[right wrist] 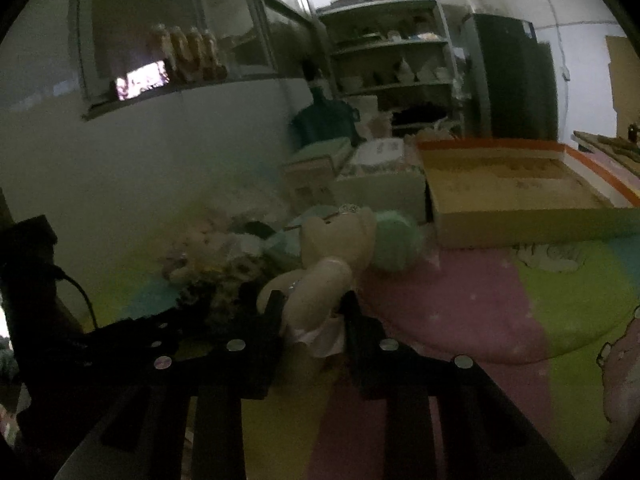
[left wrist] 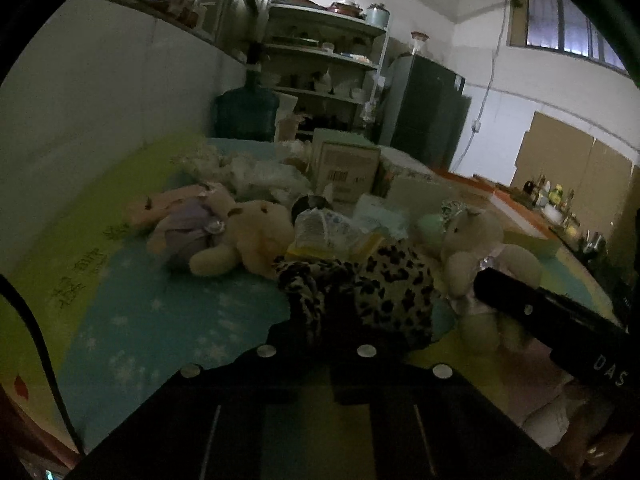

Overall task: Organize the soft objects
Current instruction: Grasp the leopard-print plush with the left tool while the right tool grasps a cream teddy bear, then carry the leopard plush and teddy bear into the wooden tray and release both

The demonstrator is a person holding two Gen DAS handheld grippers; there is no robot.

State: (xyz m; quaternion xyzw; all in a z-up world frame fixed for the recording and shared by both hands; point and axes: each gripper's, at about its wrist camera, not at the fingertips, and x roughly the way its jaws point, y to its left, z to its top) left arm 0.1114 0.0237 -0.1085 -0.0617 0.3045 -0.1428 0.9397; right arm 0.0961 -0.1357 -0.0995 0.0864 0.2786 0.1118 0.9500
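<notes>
On pastel play mat (right wrist: 460,304), left jaws clamped on leopard-print plush (left wrist: 384,280), right jaws on cream bear (right wrist: 324,280), shelves (left wrist: 324,52) behind.

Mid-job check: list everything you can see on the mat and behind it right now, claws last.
Leopard-print soft toy: one, tan with dark spots, in the left claw.
Cream bear: one, cream, in the right claw.
Purple-dressed bear: one, cream and purple, lying on the mat to the left.
Green ball: one, pale green, beside the cream bear's head.
Play mat: one, blue, green, pink.
Cardboard box: one, pale, behind the toys.
Flat open box: one, tan with orange edge, right rear.
Water jug: one, dark blue, by the shelves.
Left claw: shut on leopard-print soft toy.
Right claw: shut on cream bear.
</notes>
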